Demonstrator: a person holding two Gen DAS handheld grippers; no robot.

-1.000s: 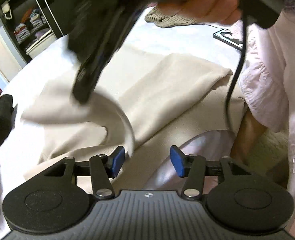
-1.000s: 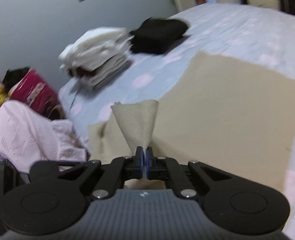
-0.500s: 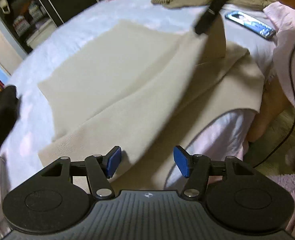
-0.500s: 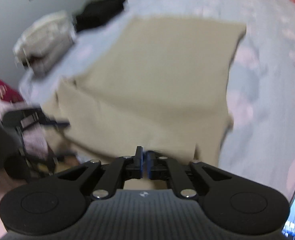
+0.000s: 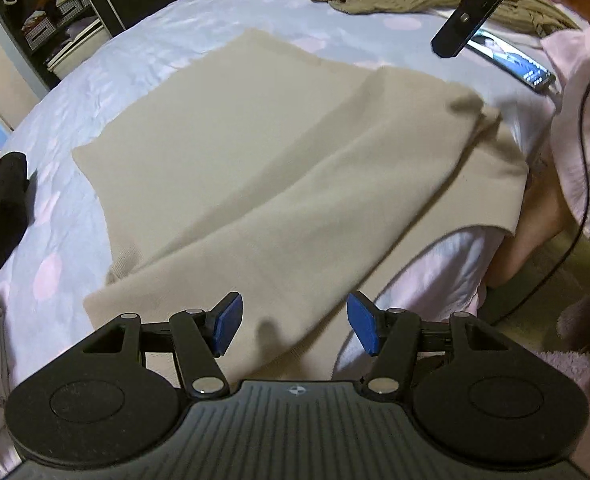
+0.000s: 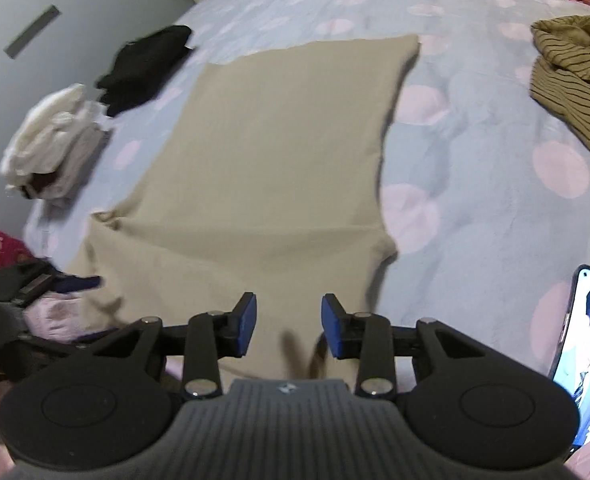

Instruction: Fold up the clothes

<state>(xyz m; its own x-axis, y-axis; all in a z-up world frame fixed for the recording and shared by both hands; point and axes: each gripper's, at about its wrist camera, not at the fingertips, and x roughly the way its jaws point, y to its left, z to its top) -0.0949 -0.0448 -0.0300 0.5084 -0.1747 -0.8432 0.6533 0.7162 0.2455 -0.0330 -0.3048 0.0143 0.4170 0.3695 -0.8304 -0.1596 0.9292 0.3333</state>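
No writing can be read anywhere. The beige garment (image 6: 279, 168) lies flat on the bed (image 6: 475, 128), its near part folded over at the bed's edge. Around it are a black garment (image 6: 143, 68), a pale folded stack (image 6: 51, 144), a striped olive sweater (image 6: 575, 76) and a lit phone (image 6: 583, 344). The right gripper (image 6: 289, 326), clenched on a raised fold a second ago, has just been opening and holds nothing. The left gripper (image 5: 293, 328) hangs released over the near fold.
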